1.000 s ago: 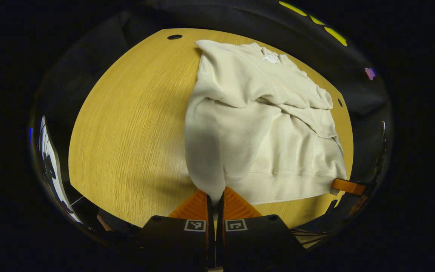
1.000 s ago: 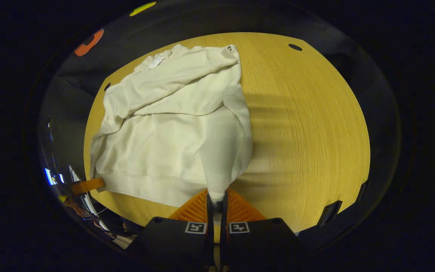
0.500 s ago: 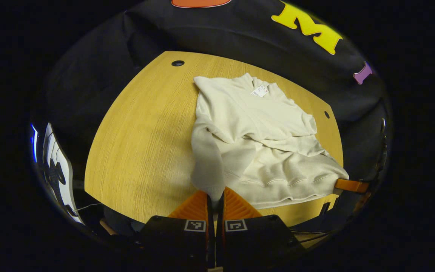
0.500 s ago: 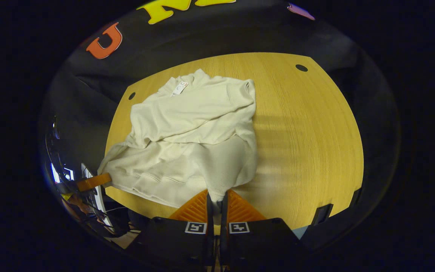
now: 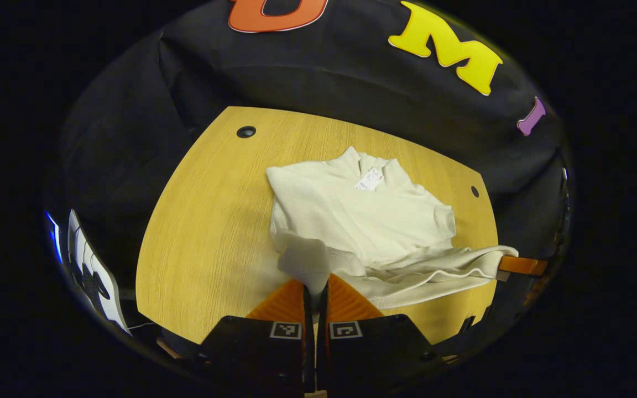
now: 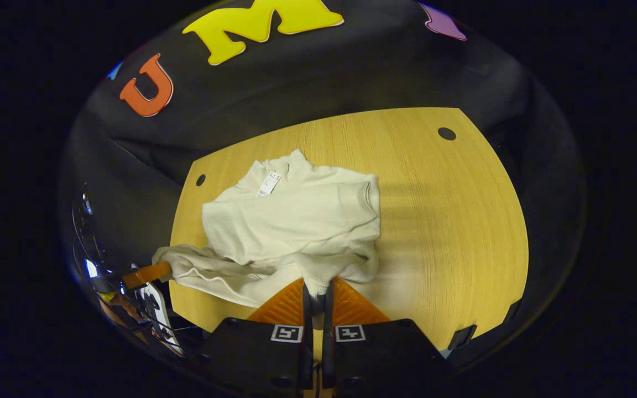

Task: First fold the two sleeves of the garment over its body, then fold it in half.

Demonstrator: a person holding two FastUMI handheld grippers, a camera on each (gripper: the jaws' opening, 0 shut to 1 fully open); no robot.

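So the cream fleece sweatshirt [image 5: 363, 221] lies on the rounded light-wood table [image 5: 202, 232], sleeves already across its body, collar end at the far side toward the black cloth booth wall [image 5: 307, 77] behind the table. Its near hem is lifted off the wood at both corners. In the left gripper view the left gripper [image 5: 315, 287] pinches one hem corner right at the table's near edge, and the right gripper [image 5: 520, 266] sits off to the right holding the other corner. In the right gripper view it's mirrored: the right gripper [image 6: 317, 290] is up front on its corner, the left gripper [image 6: 144, 275] far left. There's a small round hole [image 6: 447, 133] in the tabletop, far right, well apart from the sweatshirt.
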